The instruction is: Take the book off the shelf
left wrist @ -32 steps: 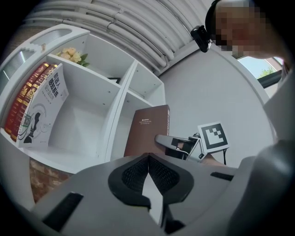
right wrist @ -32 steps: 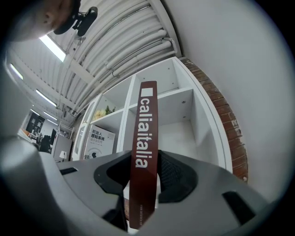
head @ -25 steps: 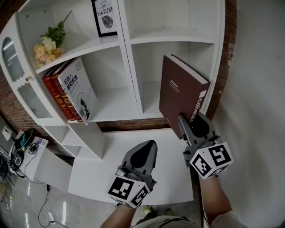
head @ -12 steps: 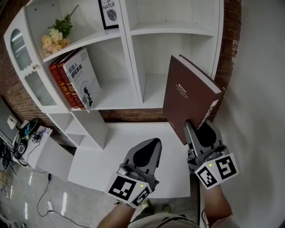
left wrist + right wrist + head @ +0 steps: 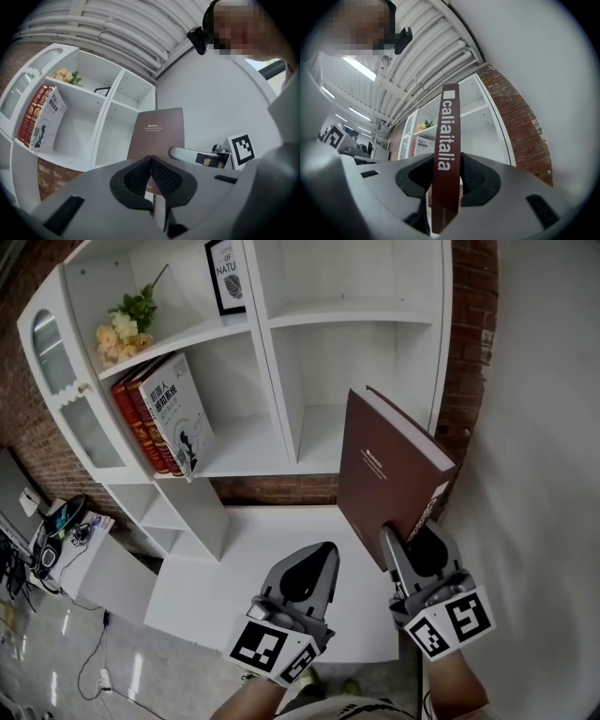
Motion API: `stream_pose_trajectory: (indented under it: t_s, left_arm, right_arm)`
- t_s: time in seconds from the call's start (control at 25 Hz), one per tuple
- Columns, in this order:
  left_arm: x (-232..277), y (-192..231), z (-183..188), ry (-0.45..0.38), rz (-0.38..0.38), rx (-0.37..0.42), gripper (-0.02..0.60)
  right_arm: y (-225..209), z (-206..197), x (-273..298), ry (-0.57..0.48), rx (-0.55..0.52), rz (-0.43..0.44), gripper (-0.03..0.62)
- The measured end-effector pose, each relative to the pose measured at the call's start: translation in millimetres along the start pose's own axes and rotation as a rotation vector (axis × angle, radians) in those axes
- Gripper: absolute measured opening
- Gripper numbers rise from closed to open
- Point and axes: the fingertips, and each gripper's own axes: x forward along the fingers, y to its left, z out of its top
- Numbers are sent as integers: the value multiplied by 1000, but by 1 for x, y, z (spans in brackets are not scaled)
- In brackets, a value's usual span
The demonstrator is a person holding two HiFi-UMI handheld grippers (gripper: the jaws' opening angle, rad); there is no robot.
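Observation:
A large dark brown book (image 5: 387, 474) stands upright in the air in front of the white shelf unit (image 5: 272, 381), clear of its right compartment. My right gripper (image 5: 410, 542) is shut on its lower spine; the spine (image 5: 446, 154) with white lettering runs up between the pads. My left gripper (image 5: 312, 563) hangs beside it to the left, shut with nothing in it. From the left gripper view the book's cover (image 5: 157, 133) faces me, with the right gripper (image 5: 199, 157) below it.
Red books and a white-covered book (image 5: 173, 423) lean in the left compartment. Flowers (image 5: 122, 324) and a framed print (image 5: 225, 273) sit on the shelf above. A low white ledge (image 5: 262, 568) lies under my grippers. A brick wall (image 5: 464, 352) borders the shelf on the right.
The brown book has come further out from the right compartment toward me, held by my right gripper. The left gripper has stayed shut beside it.

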Motion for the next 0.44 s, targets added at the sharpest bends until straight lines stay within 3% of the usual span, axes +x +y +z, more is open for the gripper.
stream_pose_trajectory:
  t_s: [0.44]
  left_arm:
    - [-10,-1,6,-5,23,13,14]
  right_arm:
    - [14,0,-4,6,10,30,146]
